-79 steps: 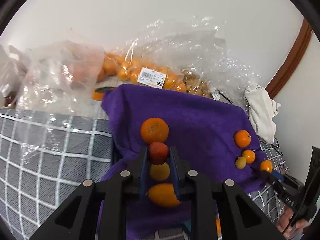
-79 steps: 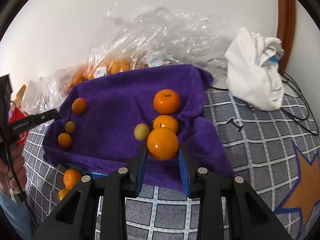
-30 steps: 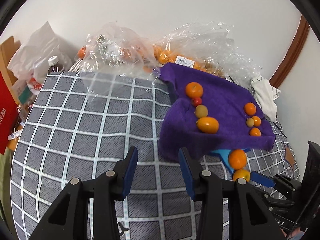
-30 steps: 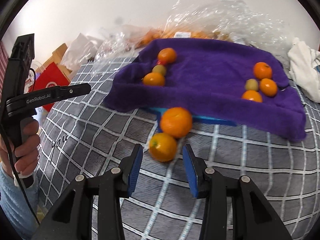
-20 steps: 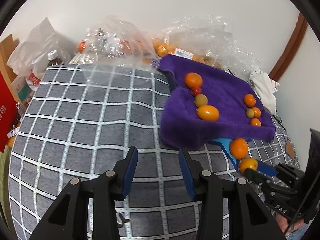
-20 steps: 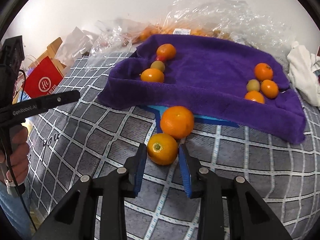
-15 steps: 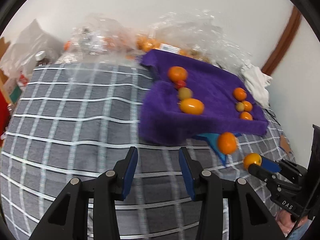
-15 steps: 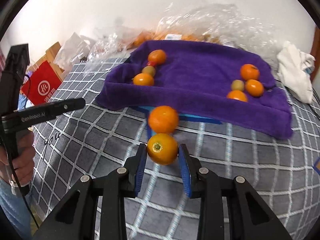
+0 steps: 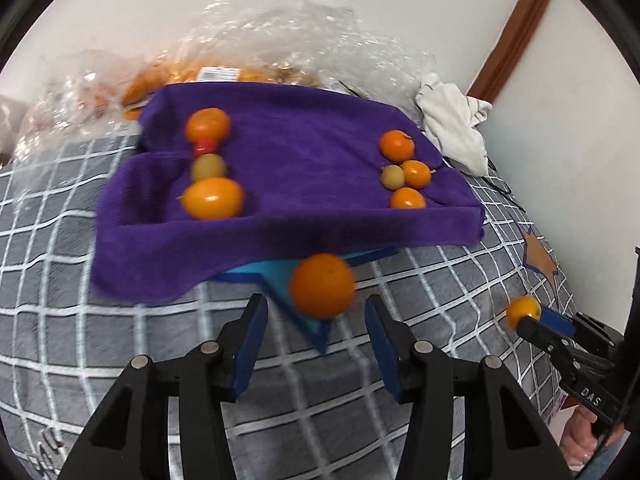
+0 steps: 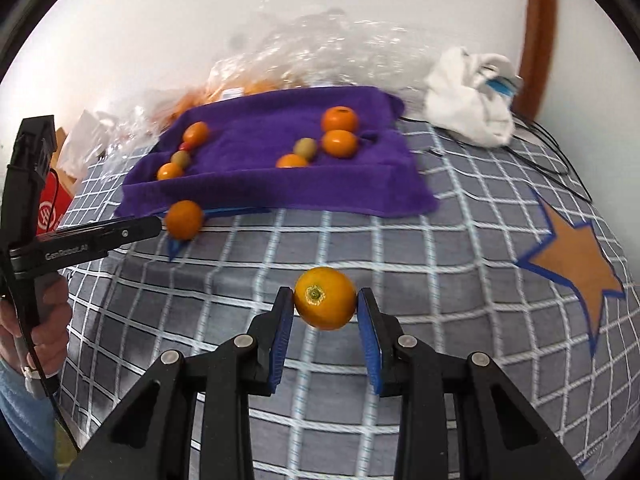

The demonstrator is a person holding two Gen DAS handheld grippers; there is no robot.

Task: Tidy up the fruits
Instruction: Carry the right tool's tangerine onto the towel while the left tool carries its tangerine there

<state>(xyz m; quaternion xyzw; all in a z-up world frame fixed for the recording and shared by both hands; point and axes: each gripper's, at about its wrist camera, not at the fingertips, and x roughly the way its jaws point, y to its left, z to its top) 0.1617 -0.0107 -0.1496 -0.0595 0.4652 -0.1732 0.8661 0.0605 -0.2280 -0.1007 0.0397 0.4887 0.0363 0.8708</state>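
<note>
My right gripper (image 10: 324,312) is shut on a small orange (image 10: 325,298) and holds it above the checked blanket; it also shows in the left wrist view (image 9: 523,312). My left gripper (image 9: 316,320) is open, with a loose orange (image 9: 322,286) just ahead between its fingers, lying by the purple towel's front edge; this orange also shows in the right wrist view (image 10: 184,219). The purple towel (image 9: 304,152) carries two rows of fruit: a left row (image 9: 208,168) and a right cluster (image 9: 404,170).
Clear plastic bags with oranges (image 9: 224,68) lie behind the towel against the wall. A white cloth (image 9: 452,120) lies at the right by a wooden door frame. The grey checked blanket (image 10: 400,248) has an orange star patch (image 10: 576,256). A red bag (image 10: 50,204) stands at the left.
My right gripper closed on the small orange and lifted it away to the right. My left gripper swung from the blanket's left side toward the loose orange by the towel.
</note>
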